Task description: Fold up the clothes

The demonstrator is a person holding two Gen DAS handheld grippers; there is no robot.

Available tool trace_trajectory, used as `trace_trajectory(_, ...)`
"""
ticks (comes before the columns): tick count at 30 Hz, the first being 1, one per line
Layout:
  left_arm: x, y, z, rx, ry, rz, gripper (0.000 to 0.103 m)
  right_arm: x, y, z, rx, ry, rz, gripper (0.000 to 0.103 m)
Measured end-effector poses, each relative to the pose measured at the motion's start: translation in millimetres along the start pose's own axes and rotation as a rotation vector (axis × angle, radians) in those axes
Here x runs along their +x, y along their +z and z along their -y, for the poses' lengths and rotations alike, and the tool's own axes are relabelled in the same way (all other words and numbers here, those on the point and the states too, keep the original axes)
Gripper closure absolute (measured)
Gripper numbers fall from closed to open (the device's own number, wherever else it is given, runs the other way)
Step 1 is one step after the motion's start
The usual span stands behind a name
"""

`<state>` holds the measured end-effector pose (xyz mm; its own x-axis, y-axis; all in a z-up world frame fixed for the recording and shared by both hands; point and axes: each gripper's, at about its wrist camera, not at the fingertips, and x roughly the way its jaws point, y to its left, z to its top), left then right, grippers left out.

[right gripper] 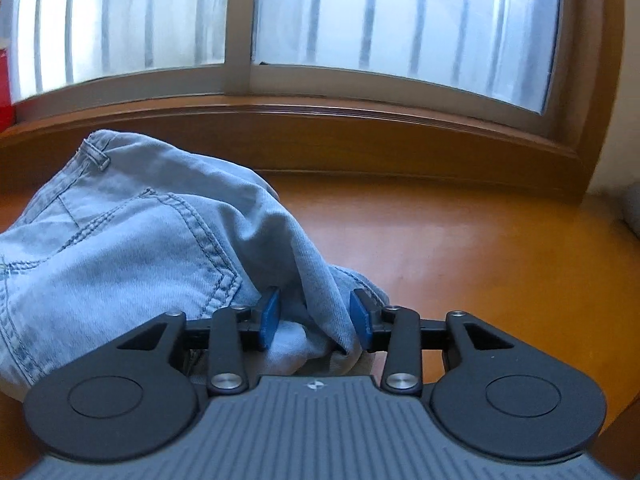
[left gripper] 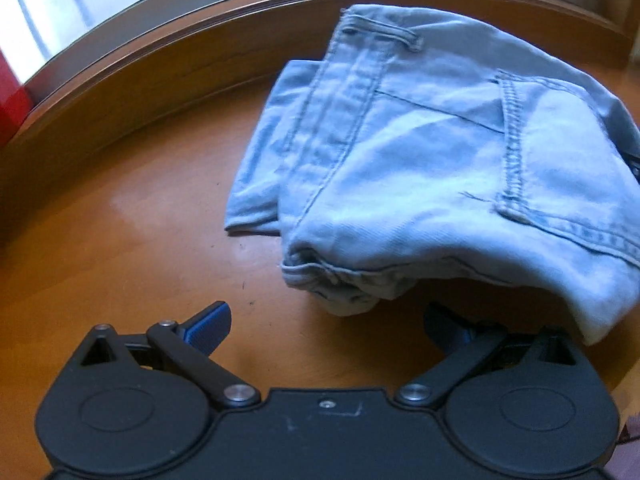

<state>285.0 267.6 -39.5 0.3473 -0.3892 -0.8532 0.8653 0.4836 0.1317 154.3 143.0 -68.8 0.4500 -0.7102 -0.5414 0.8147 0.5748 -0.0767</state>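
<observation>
Lit by pale daylight through the window [right gripper: 360, 20], washed out to near white. Faint glare on the wooden tabletop [left gripper: 132, 216]; soft shadow beneath the folded jeans [left gripper: 420, 168]. Strongly bowed by the fisheye toward the edges. Slightly soft throughout, the glass and far corners blurriest.

An orange-brown wooden table [left gripper: 120, 220] by the window carries folded light-blue jeans [left gripper: 420, 168] lying directly on it
</observation>
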Motion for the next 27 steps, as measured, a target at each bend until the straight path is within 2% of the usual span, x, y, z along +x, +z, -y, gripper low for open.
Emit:
trace_trajectory(6,-0.4,1.0,-15.0,0.167,-0.055,0.057,0.0,-3.2,-4.4,-26.2,0.059,-0.122,0.013,0.061)
trace_trajectory(10,10.0,2.6,-26.2,0.379,-0.15,0.062,0.0,-5.4,-8.1,-54.4,0.132,-0.273,0.016,0.057)
trace_trajectory(14,12.2,0.0,-34.8,0.533,-0.209,0.104,0.0,-7.7,-15.6,-82.7,0.257,-0.417,0.052,0.057)
trace_trajectory(18,13.5,1.9,-35.7,0.61,-0.257,0.111,0.0,-12.2,-22.5,-106.6,0.314,-0.508,0.077,0.057)
trace_trajectory(24,19.2,1.9,-35.6,0.685,-0.294,0.117,0.0,-13.7,-27.7,-117.3,0.39,-0.578,0.09,0.056)
trace_trajectory(27,22.2,-1.2,-42.8,0.683,-0.295,0.129,0.0,-9.4,-27.8,-118.4,0.447,-0.62,0.102,0.049)
